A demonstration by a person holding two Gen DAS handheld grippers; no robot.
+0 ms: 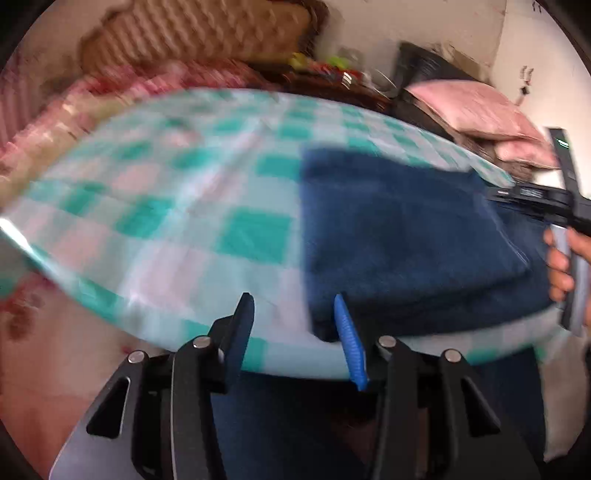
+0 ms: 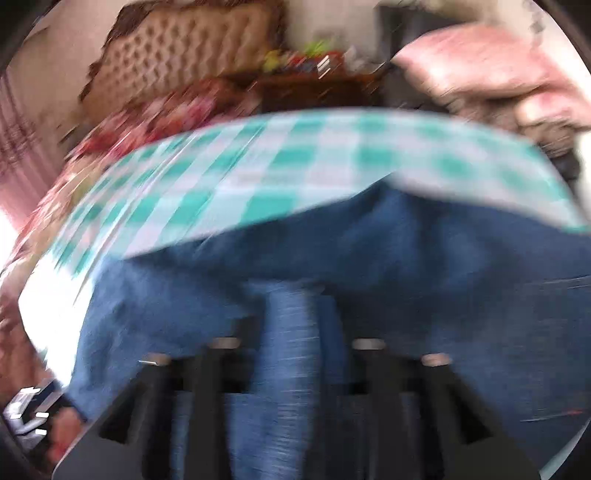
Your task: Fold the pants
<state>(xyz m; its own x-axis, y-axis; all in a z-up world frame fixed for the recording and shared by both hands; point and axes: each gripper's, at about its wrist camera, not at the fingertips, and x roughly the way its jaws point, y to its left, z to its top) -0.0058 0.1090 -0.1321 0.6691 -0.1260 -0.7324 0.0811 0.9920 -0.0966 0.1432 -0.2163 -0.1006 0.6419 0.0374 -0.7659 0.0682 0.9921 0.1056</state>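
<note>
Dark blue denim pants [image 1: 406, 236] on teal/white/pink check cloth [image 1: 166, 206]; pink pillow [image 1: 476, 107], tan tufted headboard [image 1: 192, 33].

The left wrist view looks forward and steeply down from the near edge of the teal-and-white checked tablecloth [image 1: 166, 206], with the folded dark blue denim pants [image 1: 406, 236] at two o'clock. The right wrist view sits much closer, low over the same pants [image 2: 369, 251], which fill six o'clock. Both are blurred and share the cloth [image 2: 295, 162], the tufted tan headboard [image 1: 192, 33] [image 2: 184, 51] at eleven o'clock, and the pink pillow [image 1: 476, 107] [image 2: 476, 62].
</note>
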